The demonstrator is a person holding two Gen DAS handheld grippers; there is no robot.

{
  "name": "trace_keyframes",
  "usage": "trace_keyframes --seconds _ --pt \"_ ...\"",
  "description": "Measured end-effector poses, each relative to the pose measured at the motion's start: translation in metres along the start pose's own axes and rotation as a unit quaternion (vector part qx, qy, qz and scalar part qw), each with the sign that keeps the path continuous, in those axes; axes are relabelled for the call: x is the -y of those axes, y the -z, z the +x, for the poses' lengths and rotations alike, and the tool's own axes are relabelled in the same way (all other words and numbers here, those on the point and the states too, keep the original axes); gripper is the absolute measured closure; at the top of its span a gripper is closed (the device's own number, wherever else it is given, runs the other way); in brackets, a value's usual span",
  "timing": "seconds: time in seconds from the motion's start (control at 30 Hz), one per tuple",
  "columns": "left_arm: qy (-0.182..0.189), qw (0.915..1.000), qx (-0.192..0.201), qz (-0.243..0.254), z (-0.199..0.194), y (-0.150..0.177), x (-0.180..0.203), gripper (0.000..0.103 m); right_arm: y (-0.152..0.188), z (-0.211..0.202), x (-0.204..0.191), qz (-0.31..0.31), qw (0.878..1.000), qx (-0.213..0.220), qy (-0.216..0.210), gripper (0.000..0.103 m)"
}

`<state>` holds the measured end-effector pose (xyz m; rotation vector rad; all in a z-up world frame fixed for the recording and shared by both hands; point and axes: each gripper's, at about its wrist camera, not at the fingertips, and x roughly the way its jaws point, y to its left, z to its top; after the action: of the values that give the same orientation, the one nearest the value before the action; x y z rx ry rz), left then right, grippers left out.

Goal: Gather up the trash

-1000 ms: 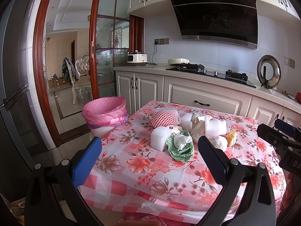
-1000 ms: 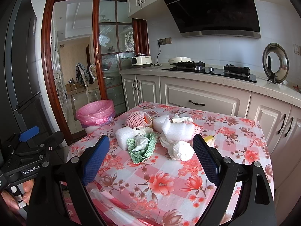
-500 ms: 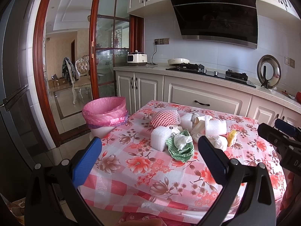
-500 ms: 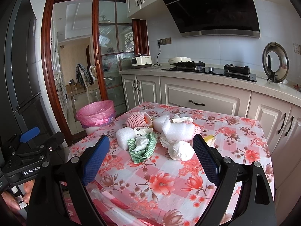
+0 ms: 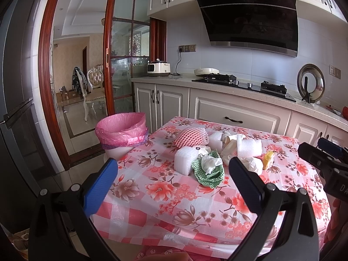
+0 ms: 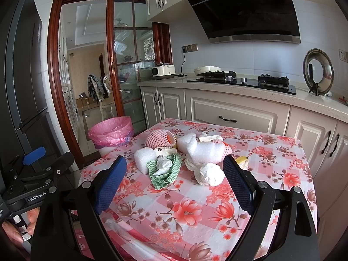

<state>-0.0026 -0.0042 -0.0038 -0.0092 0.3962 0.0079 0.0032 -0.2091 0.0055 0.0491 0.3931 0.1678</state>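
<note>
A pile of trash lies mid-table: a white foam block (image 5: pixel 184 159) (image 6: pixel 143 158), a green cloth (image 5: pixel 209 173) (image 6: pixel 166 170) with a crumpled tissue on it, a pink foam net (image 5: pixel 191 136) (image 6: pixel 159 139), a white foam roll (image 5: pixel 249 146) (image 6: pixel 205 150), a crumpled white paper ball (image 6: pixel 211 174) and a yellow scrap (image 5: pixel 268 157). A bin with a pink liner (image 5: pixel 121 128) (image 6: pixel 111 130) stands on the floor left of the table. My left gripper (image 5: pixel 173 187) and right gripper (image 6: pixel 175 184) are both open and empty, held before the table's near edge, apart from the pile.
The table wears a pink floral cloth (image 5: pixel 174 195) (image 6: pixel 195 213). Cabinets and a counter with a hob (image 5: pixel 239 82) run behind it. A dark fridge (image 5: pixel 15 108) stands at the left beside a doorway. The other gripper shows at each view's edge (image 5: pixel 326 158) (image 6: pixel 37 174).
</note>
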Motion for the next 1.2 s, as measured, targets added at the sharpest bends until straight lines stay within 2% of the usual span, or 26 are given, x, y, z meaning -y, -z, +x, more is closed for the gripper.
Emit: trace_keyframes --seconds 0.63,0.83,1.03,1.2 --pt "0.001 1.0000 0.001 0.002 0.001 0.000 0.003 0.004 -0.003 -0.001 0.002 0.003 1.000 0.000 0.001 0.018" --pt "0.003 1.0000 0.000 0.008 0.002 -0.015 0.001 0.004 0.000 0.004 0.009 0.011 1.000 0.001 0.013 0.018" --pt "0.034 0.9991 -0.025 0.002 0.037 -0.016 -0.001 0.004 0.006 0.019 0.025 0.019 0.999 -0.010 0.033 0.018" --pt "0.036 0.9984 -0.044 -0.003 0.078 -0.009 -0.007 0.004 0.010 0.043 0.036 0.030 0.998 -0.023 0.052 0.018"
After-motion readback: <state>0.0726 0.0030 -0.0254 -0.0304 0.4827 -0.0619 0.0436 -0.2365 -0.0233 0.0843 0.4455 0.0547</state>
